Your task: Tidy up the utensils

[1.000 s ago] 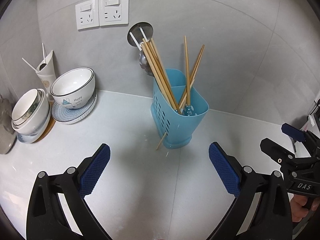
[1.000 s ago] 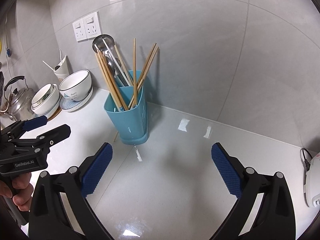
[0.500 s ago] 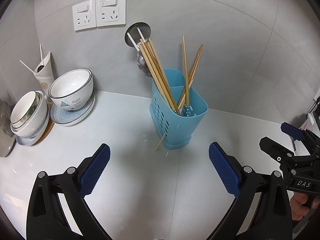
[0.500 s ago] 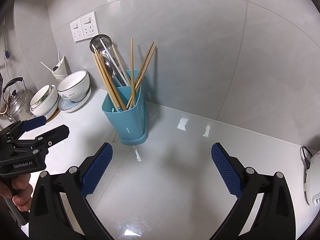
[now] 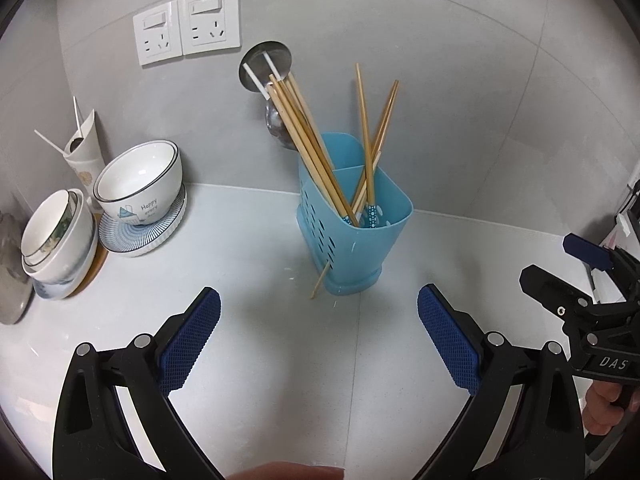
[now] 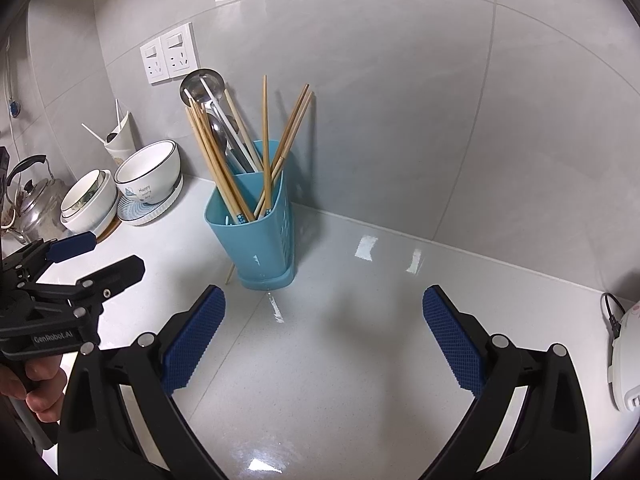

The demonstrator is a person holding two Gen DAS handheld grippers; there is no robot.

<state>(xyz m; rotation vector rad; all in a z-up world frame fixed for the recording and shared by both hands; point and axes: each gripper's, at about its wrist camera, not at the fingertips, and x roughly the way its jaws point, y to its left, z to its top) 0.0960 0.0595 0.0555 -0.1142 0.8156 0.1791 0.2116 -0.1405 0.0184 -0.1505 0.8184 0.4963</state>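
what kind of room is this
Most likely a home kitchen: a tiled corner counter with stacked bowls, a blue utensil caddy full of chopsticks, and a metal kettle by the wall sockets.

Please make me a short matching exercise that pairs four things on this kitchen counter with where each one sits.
Things:
1. wooden chopsticks
2. bowl with lettering
3. stray chopstick
4. left gripper

Places or states:
A. on the striped plate
B. open, holding nothing
C. standing in the blue holder
D. poking out by the holder's base onto the counter

Pairs: 1-C, 2-A, 3-D, 4-B
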